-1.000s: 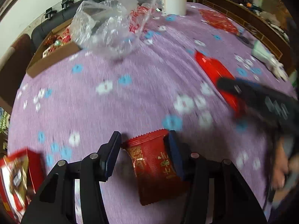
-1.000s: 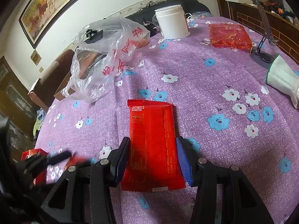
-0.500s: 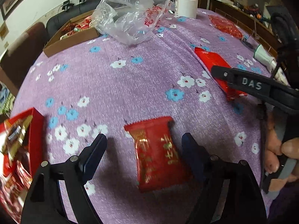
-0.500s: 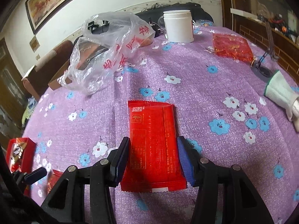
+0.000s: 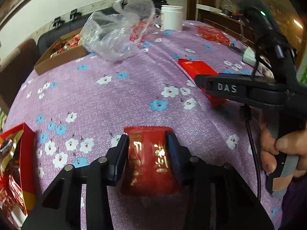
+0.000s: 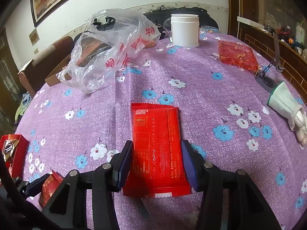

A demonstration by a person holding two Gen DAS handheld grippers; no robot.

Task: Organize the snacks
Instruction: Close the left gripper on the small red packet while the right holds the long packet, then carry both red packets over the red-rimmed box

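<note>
Two boxes hold snacks here: a red box [image 5: 26,164] at the left edge of the table, stuffed with shiny wrapped packets, and a cardboard box [image 5: 57,57] at the far side with red and gold sweets in it. A crumpled clear plastic bag [image 5: 119,32] with red print slumps right next to the cardboard box and hides part of it. Behind that stands a white tub [image 6: 185,29] with its lid on, so can't tell what's inside.

On the purple flowered tablecloth [image 6: 191,72], the left gripper [image 5: 147,153] is closing its jaws on a small red packet [image 5: 148,153] with gold writing; the pads look pressed against both its sides. The right gripper [image 6: 156,161] has a long red packet [image 6: 156,143] between its jaws, pads touching both edges, the packet lying flat on the cloth.

Other stuff: a red mesh bag [image 6: 237,56], a white glove [image 6: 285,105] and a small black stand [image 6: 268,76] off to the right, all well apart from both packets.
</note>
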